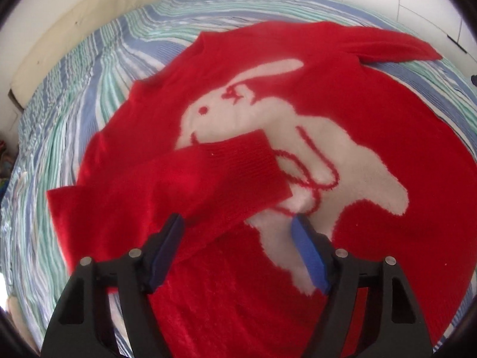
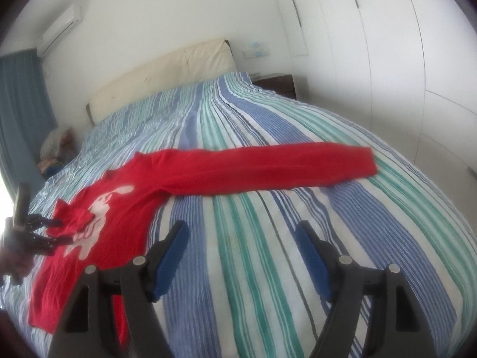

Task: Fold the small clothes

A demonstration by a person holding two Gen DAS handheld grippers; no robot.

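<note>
A red sweater point(image 1: 372, 113) with a white rabbit point(image 1: 268, 137) on its front lies flat on the striped bed cover point(image 1: 74, 95). One sleeve point(image 1: 214, 179) is folded across the chest, its cuff over the rabbit. My left gripper point(image 1: 238, 223) is open just above that folded sleeve, holding nothing. In the right wrist view the sweater point(image 2: 125, 197) lies at the left and its other sleeve point(image 2: 268, 170) stretches straight out to the right. My right gripper point(image 2: 243, 232) is open and empty over bare bed cover point(image 2: 253, 268), in front of that sleeve. The left gripper point(image 2: 59, 232) shows at the far left.
A cream headboard point(image 2: 167, 74) stands at the far end of the bed. A dark nightstand point(image 2: 277, 83) sits beside it. White wardrobe doors point(image 2: 387, 59) fill the right. A blue curtain point(image 2: 21, 104) hangs at the left, with some clothes point(image 2: 56, 146) below it.
</note>
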